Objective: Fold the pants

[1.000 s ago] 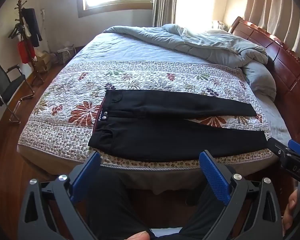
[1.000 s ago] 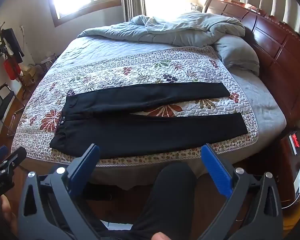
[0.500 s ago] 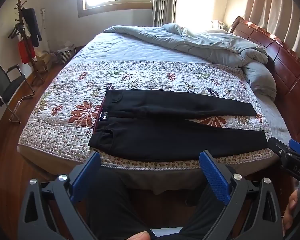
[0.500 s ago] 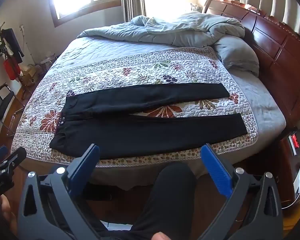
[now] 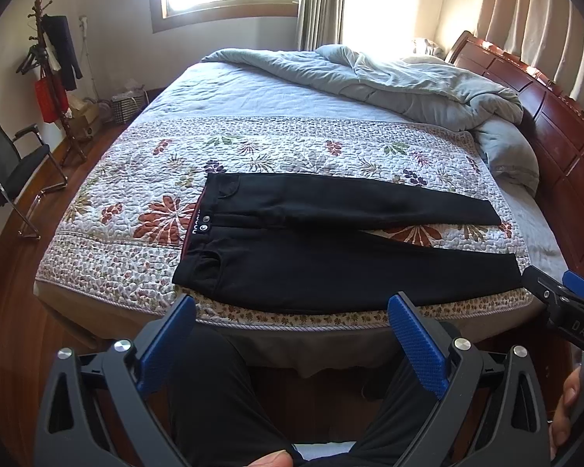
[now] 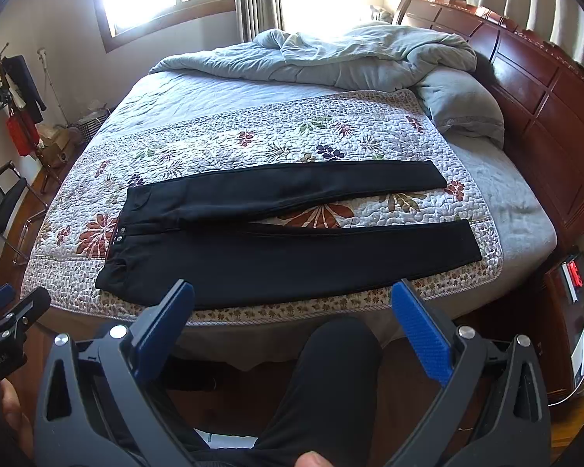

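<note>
Black pants [image 5: 331,257] lie flat on the floral quilt [image 5: 136,179] near the bed's front edge, waist to the left, both legs spread apart to the right; they also show in the right wrist view [image 6: 284,249]. My left gripper [image 5: 292,311] is open and empty, held off the bed's front edge near the waist end. My right gripper [image 6: 292,303] is open and empty, off the front edge toward the leg ends. Each gripper's tip shows at the side of the other's view.
A rumpled grey duvet [image 5: 389,78] and pillow [image 6: 463,105] lie at the far side. A wooden headboard [image 6: 545,89] is on the right. A chair [image 5: 11,163] and coat rack [image 5: 50,66] stand at the left. A bedside device [image 6: 576,272] sits at right. The person's legs are below the grippers.
</note>
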`<state>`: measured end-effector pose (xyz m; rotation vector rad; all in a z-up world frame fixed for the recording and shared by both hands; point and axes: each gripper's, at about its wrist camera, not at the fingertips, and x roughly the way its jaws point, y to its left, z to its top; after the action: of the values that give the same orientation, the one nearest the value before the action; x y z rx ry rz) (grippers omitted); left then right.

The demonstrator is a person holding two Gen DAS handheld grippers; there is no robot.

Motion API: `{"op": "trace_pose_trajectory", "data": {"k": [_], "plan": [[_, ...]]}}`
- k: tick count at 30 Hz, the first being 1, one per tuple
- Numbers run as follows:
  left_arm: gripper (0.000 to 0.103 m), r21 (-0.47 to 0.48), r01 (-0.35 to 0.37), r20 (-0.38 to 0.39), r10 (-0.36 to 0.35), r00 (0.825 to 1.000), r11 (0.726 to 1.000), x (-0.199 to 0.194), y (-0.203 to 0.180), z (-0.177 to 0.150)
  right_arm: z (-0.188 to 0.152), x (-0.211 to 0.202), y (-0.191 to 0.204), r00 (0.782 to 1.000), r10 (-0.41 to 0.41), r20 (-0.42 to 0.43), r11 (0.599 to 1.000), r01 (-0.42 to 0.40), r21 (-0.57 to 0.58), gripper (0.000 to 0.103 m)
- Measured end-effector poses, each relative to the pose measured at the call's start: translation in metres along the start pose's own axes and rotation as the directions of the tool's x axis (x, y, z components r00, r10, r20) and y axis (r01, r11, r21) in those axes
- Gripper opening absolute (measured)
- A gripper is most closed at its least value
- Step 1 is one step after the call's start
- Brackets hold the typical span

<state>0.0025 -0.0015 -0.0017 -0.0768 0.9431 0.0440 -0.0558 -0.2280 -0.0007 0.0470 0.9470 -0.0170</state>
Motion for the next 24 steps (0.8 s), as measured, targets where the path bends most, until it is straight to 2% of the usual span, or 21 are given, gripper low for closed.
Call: {"op": "trace_pose_trajectory", "data": {"k": [24], "plan": [[0.099,-0.008,0.003,-0.002,-0.003,1.0,1.0,0.0011,0.005,-0.0027,-0.0021,0.0042,-0.0008,1.0,-0.001,-0.01,1.0,0.001,0.006,0.101]]}}
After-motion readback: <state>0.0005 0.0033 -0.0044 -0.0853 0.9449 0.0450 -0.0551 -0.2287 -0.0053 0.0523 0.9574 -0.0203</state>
